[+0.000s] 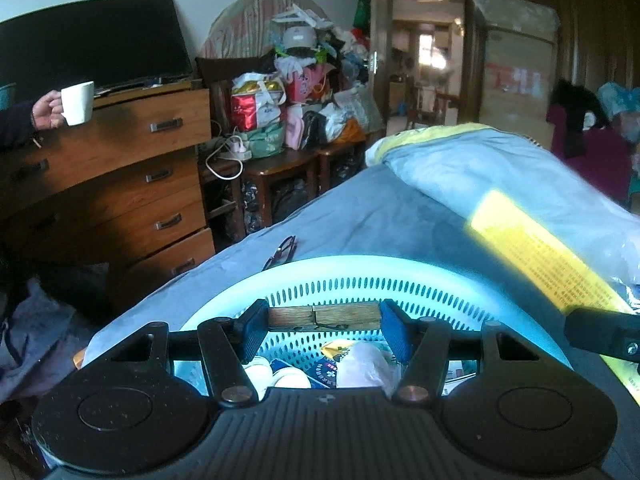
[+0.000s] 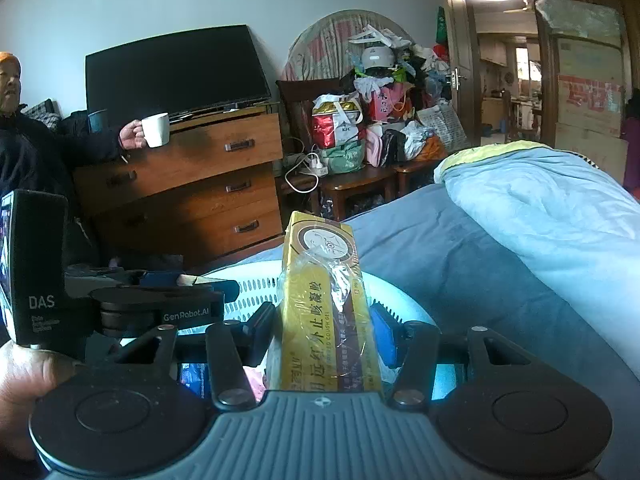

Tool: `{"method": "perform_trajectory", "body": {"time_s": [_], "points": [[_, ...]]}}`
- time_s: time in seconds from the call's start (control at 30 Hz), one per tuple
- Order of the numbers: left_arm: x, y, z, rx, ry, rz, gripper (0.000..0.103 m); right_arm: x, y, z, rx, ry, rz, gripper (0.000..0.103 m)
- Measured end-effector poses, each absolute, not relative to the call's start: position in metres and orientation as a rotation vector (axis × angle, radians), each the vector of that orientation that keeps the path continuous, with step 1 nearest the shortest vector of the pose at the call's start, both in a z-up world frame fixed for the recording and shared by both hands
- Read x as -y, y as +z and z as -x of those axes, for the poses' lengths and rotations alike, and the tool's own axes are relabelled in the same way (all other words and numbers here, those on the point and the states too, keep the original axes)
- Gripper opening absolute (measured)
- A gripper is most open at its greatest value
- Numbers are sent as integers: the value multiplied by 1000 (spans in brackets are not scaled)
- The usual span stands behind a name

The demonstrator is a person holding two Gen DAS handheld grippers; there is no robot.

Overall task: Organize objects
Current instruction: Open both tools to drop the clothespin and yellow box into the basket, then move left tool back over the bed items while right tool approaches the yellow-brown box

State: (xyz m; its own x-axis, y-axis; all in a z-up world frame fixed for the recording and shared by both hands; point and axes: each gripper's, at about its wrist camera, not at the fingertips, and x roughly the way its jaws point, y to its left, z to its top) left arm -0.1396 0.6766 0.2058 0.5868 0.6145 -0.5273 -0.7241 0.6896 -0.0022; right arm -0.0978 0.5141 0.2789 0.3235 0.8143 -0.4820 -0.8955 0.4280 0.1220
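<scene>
Open bed (image 1: 360,208) surface beyond basket (image 1: 400,276) rim; glasses (image 1: 282,251) lying far-left. Folded quilt (image 1: 500,168) blocks right side. Basket interior crowded w/ items.

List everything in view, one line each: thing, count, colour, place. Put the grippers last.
Perforated plastic basket: one, pale turquoise, on the bed under both grippers, holding assorted packets.
Wooden clothespin: one, brown, clamped crosswise over the basket.
Cough gel box in clear wrap: one, yellow, held upright over the basket.
Glasses: one pair, dark red, on the bed beyond the basket.
Folded quilt: one, light blue, on the bed to the right.
Wooden dresser: one, brown, against the wall.
Flat television: one, black, on the dresser.
Mug: one, white, held by a seated person.
Bag pile: many, mixed colours, on chair and tables.
Left gripper: black, blue pads, shut on the clothespin.
Right gripper: black, shut on the box.
</scene>
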Motion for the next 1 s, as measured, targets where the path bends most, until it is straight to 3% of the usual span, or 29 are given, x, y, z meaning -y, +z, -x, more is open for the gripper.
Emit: {"method": "perform_trajectory", "body": {"time_s": [0.07, 0.1, 0.17, 0.27, 0.37, 0.5, 0.67, 0.87, 1.0], "points": [[-678, 204, 141, -529, 793, 231, 61, -512, 274, 94, -532, 1138, 185, 57], [-679, 204, 141, -533, 797, 233, 62, -515, 274, 95, -532, 1139, 184, 64], [-681, 203, 145, -534, 812, 241, 74, -515, 276, 97, -508, 1136, 163, 72], [-682, 206, 153, -515, 848, 226, 84, -497, 283, 97, -481, 1128, 120, 72], [-680, 212, 160, -497, 864, 232, 84, -453, 285, 96, -435, 1103, 67, 74], [-652, 230, 163, -423, 787, 217, 84, -360, 259, 103, -380, 997, 55, 76], [-568, 243, 139, -363, 516, 142, 91, -229, 181, 93, -505, 769, 152, 76], [-462, 200, 81, -459, 234, 111, 92, -49, 130, 16, -507, 377, 181, 78], [-425, 147, 41, -584, 194, 124, 91, 108, 96, -50, -472, 23, -292, 79]]}}
